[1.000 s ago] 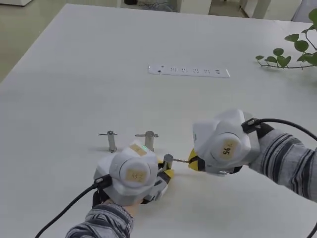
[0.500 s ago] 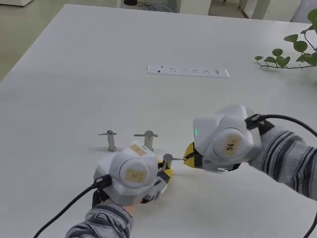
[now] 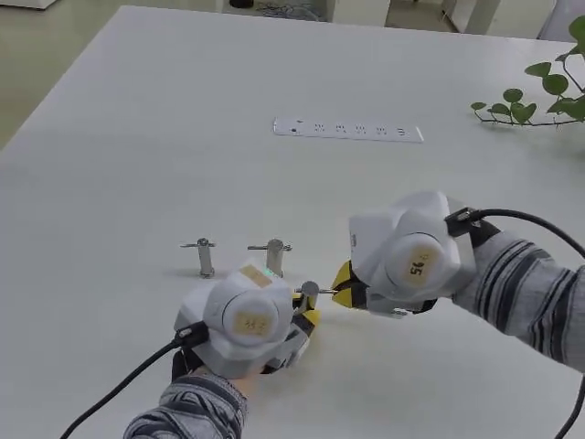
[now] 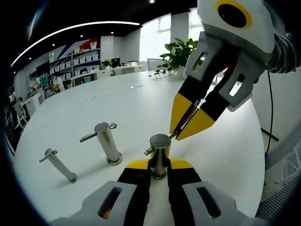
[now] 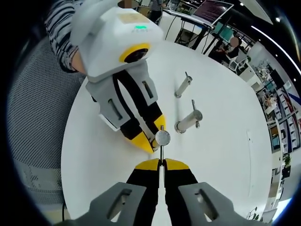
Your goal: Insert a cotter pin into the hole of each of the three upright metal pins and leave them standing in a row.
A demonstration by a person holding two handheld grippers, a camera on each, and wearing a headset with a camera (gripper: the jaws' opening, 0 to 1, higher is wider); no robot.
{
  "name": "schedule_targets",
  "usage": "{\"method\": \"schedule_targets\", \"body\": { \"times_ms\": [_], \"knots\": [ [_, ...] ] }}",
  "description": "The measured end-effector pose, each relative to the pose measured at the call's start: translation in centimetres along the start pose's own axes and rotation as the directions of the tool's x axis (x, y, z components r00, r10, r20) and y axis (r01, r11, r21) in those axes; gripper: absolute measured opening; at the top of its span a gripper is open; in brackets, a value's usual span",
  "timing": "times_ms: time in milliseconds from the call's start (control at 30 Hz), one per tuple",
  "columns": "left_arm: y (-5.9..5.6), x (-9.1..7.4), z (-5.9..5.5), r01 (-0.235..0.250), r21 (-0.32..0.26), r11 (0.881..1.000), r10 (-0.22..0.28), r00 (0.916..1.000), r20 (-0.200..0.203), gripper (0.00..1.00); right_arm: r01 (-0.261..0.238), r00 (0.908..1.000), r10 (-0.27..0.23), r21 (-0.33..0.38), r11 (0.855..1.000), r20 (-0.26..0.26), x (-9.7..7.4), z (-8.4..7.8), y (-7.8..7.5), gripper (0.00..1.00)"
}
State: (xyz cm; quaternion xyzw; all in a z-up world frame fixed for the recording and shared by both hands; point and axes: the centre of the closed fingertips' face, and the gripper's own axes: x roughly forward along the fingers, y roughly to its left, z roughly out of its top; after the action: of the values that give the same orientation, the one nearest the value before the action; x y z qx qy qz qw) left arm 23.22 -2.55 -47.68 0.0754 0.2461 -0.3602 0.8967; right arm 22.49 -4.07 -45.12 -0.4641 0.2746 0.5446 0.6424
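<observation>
On third insertion. Gripping last metal pin [image 4: 160,149] upright on worktop [image 3: 183,137] with left claw [image 4: 160,165]; pinching cotter pin [image 5: 161,151] in right claw [image 5: 161,164], tip at hole. Calls next for straight push through.

Pale surface [image 3: 137,137], strip and greenery
A white power strip [image 3: 348,131] lies flat toward the far side, and a leafy green plant [image 3: 548,91] trails in at the far right.

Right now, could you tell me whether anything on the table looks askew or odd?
Nothing stands out. The leftmost pin and middle pin stand upright, pinned; the left gripper holds the third pin upright while the right gripper feeds its cotter pin in.
</observation>
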Motion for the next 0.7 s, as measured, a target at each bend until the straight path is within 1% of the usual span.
{"method": "schedule_targets", "body": {
  "times_ms": [267, 467, 700],
  "knots": [
    [0.0, 0.1, 0.0, -0.006, -0.025, 1.0, 0.007, 1.0, 0.006, 0.1, -0.003, 1.0, 0.002, 0.03, 1.0, 0.008, 0.2, 0.4, -0.1, 0.0],
    [0.0, 0.1, 0.0, -0.007, -0.029, 1.0, 0.008, 1.0, 0.006, 0.1, -0.009, 0.9998, 0.008, 0.055, 0.998, 0.016, 0.4, 0.8, -0.2, 0.0],
    [0.0, 0.2, 0.0, -0.009, -0.029, 1.0, 0.009, 0.9999, 0.004, 0.1, -0.012, 0.9997, 0.01, 0.061, 0.998, 0.021, 0.6, 1.1, -0.1, 0.0]
  ]
}}
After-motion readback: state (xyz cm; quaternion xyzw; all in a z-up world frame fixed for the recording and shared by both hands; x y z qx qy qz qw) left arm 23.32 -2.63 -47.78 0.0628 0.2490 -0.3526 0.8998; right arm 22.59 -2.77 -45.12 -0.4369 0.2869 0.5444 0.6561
